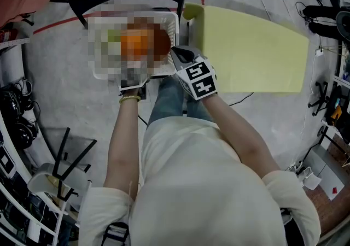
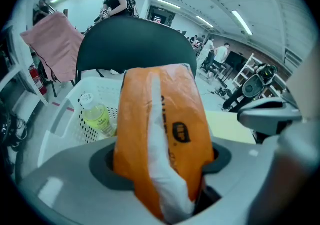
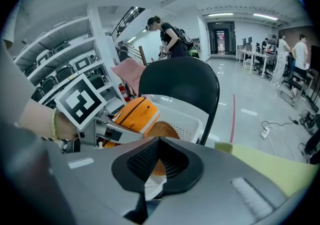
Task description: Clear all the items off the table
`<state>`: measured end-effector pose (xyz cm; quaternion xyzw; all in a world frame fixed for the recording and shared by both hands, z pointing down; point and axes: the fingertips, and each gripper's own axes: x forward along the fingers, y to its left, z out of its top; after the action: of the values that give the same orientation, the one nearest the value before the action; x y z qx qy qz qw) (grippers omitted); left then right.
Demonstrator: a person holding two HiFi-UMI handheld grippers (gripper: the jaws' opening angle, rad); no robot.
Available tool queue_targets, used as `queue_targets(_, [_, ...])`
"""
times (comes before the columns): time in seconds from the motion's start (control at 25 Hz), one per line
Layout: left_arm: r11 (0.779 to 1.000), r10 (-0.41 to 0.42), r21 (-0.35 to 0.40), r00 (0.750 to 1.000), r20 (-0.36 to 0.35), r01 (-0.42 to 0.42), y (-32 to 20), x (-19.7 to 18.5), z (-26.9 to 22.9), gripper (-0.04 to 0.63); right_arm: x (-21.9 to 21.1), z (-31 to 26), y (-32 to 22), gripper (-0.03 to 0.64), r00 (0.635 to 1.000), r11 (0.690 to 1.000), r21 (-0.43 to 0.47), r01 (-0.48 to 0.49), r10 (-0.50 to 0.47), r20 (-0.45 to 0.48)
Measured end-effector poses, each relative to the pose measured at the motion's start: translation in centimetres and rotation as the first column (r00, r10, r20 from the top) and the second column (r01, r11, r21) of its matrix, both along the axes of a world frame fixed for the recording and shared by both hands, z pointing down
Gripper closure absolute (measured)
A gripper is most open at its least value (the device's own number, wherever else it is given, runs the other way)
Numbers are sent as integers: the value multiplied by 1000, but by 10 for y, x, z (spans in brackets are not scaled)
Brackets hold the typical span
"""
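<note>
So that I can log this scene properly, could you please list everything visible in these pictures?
basket: one, white, on the chair seat
chair: one, black, under the basket
bottle: one, yellow-green with a white cap, inside the basket
orange packet: one, orange and white, above the basket, in the left claw
brown packet: one, brown, above the basket, its edge apparently pinched by the right claw
table: one, yellow-green, right of the chair
cloth: one, pink, draped behind the chair
left claw: one, grey, closed on the orange packet
right claw: one, grey, shut on the brown packet's edge
</note>
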<state>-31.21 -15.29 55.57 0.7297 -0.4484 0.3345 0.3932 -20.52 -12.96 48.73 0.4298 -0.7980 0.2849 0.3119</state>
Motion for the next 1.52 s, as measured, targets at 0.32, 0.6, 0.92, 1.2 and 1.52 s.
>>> queue_targets(0.32, [996, -90, 14, 995, -51, 91, -8, -2, -4, 124, 0, -2, -5, 617, 1000, 1000, 5, 4, -4, 1])
queue_targets(0.6, [996, -76, 32, 996, -56, 77, -8, 0, -9, 124, -1, 0, -1, 617, 1000, 1000, 10, 3, -3, 3])
queue_targets(0.92, [995, -88, 44, 994, -68, 91, -6, -2, -18, 130, 0, -7, 0, 617, 1000, 1000, 24, -9, 8, 4])
queue_targets(1.2, [993, -91, 65, 992, -89, 97, -1, -5, -32, 304, 1, -13, 2, 617, 1000, 999, 41, -28, 28, 10])
queue_targets(1.52, [992, -79, 93, 991, -103, 89, 11, 0, -48, 522, 7, -21, 4, 618, 999, 997, 65, -42, 41, 14])
